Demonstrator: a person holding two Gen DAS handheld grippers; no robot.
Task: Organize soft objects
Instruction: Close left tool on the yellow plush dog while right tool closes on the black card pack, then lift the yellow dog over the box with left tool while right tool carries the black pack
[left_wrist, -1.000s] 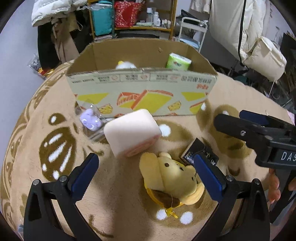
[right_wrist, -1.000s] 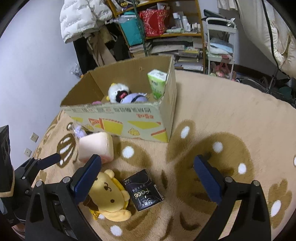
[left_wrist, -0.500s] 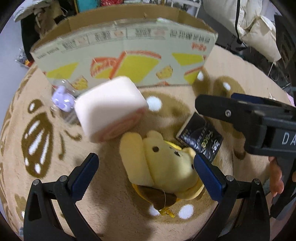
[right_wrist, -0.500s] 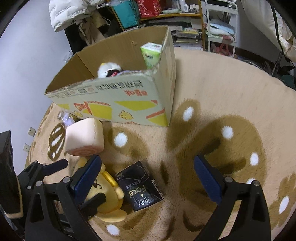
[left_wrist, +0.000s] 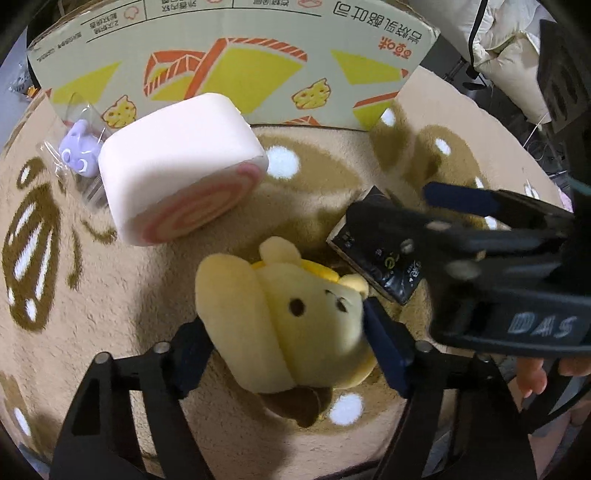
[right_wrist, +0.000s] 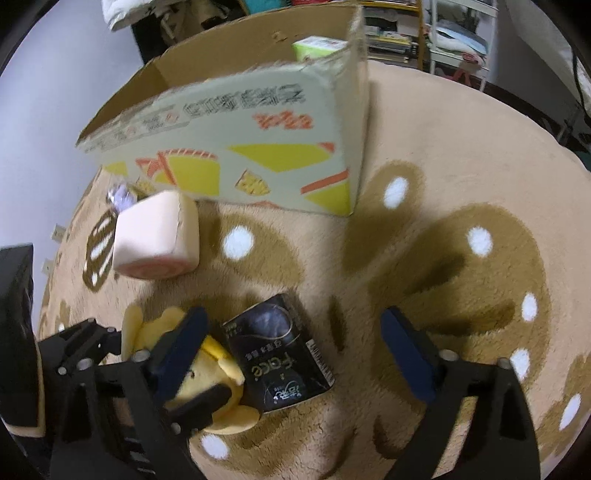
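A yellow plush dog (left_wrist: 291, 325) lies on the tan rug, and my left gripper (left_wrist: 288, 350) has closed on both sides of its head. It also shows in the right wrist view (right_wrist: 207, 380) with the left gripper's fingers around it. A pink roll-cake cushion (left_wrist: 177, 170) lies beyond it, also in the right wrist view (right_wrist: 155, 236). My right gripper (right_wrist: 295, 354) is open, low over a black tissue pack (right_wrist: 277, 354), which also shows in the left wrist view (left_wrist: 376, 258).
A printed cardboard box (right_wrist: 240, 147) stands open behind the items, with a green tissue pack (right_wrist: 317, 46) inside. A small purple toy in a clear wrapper (left_wrist: 79, 153) lies left of the cushion. Shelves and clutter stand beyond the rug.
My left gripper dropped toward the plush dog and closed its fingers onto its head. My right gripper moved lower and nearer to the black pack, still open.
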